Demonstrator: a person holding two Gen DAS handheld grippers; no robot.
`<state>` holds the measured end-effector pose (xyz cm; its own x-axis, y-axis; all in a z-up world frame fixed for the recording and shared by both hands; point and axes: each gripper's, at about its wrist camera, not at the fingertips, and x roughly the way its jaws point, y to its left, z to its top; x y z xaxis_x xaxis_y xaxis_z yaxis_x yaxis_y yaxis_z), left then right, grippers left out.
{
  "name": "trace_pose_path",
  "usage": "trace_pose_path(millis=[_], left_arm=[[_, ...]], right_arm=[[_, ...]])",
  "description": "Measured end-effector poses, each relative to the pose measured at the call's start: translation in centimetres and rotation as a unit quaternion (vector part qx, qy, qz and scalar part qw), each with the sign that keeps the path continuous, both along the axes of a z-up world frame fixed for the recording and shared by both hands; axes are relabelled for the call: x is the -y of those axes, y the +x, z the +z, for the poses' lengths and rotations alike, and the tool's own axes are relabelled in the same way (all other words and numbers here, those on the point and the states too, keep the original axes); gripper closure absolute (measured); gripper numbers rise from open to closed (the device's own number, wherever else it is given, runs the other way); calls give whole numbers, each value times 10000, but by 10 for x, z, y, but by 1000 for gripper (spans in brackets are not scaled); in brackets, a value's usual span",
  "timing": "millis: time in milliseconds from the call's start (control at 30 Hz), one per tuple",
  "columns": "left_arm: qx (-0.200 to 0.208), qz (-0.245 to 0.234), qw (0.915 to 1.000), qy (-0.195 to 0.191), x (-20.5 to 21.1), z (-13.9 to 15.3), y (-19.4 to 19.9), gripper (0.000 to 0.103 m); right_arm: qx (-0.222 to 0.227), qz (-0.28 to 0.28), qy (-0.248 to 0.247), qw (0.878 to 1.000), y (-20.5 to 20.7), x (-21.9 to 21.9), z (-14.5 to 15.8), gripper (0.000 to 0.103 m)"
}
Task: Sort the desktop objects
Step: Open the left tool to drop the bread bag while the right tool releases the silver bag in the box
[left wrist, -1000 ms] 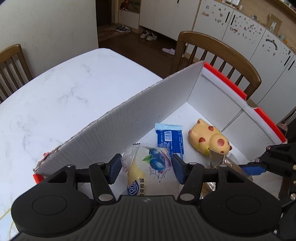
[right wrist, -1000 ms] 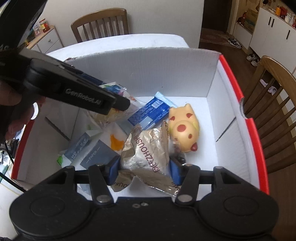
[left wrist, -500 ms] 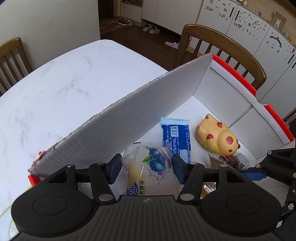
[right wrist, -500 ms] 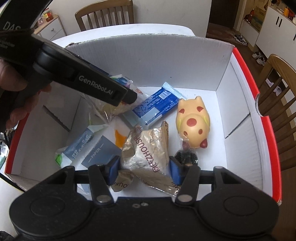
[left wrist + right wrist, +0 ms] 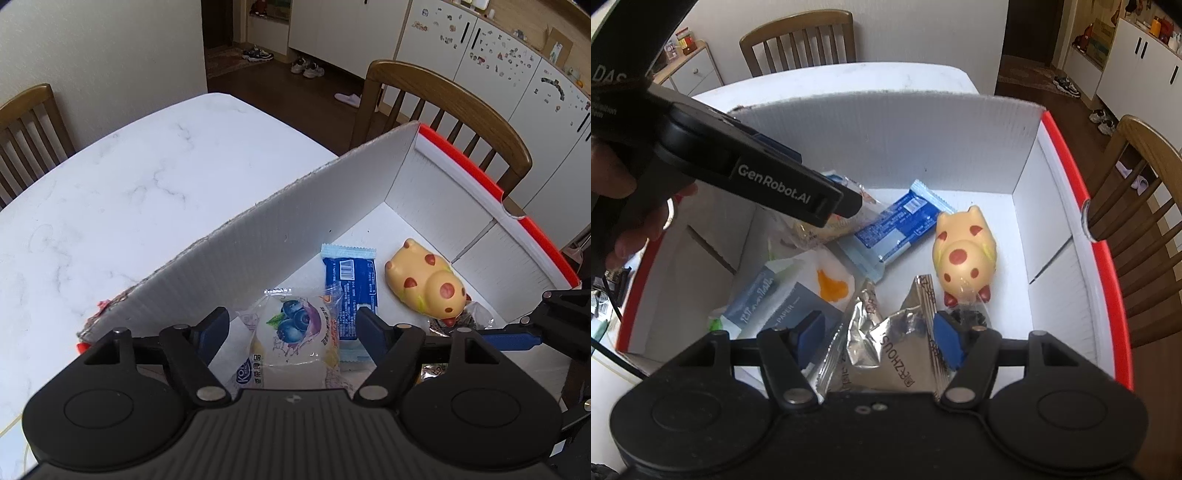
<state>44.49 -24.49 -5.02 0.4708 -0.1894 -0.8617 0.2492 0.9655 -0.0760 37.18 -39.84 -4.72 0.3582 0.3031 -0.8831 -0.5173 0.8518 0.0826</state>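
Both grippers hang over a white cardboard box with a red rim (image 5: 461, 173) (image 5: 1067, 158). My left gripper (image 5: 293, 328) has opened; the clear blueberry snack bag (image 5: 291, 332) lies between its spread fingers. My right gripper (image 5: 877, 332) has also opened; the silver foil packet (image 5: 890, 350) lies between its fingers, on the box floor. A blue wrapped bar (image 5: 349, 291) (image 5: 894, 225) and a yellow spotted toy (image 5: 424, 284) (image 5: 964, 251) lie in the box. The left gripper's body (image 5: 768, 184) crosses the right wrist view.
A tissue pack marked PAPER (image 5: 775, 299) and an orange-printed sachet (image 5: 831, 284) lie at the box's left. The box stands on a white marble table (image 5: 110, 192). Wooden chairs (image 5: 443, 96) (image 5: 798, 40) stand around it.
Both grippers have opened: the gaps between the fingers are wider than before. The blueberry bag and the foil packet now lie loose in the box. Both grippers have risen slightly.
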Motion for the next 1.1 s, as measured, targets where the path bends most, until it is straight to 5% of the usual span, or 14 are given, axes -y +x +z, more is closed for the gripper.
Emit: trace_pose_path(millis=[1100], left_arm=[[765, -82, 9967, -268, -5, 80, -96, 28]], right_arm=[[735, -358, 354, 9960, -42, 26, 68, 30]])
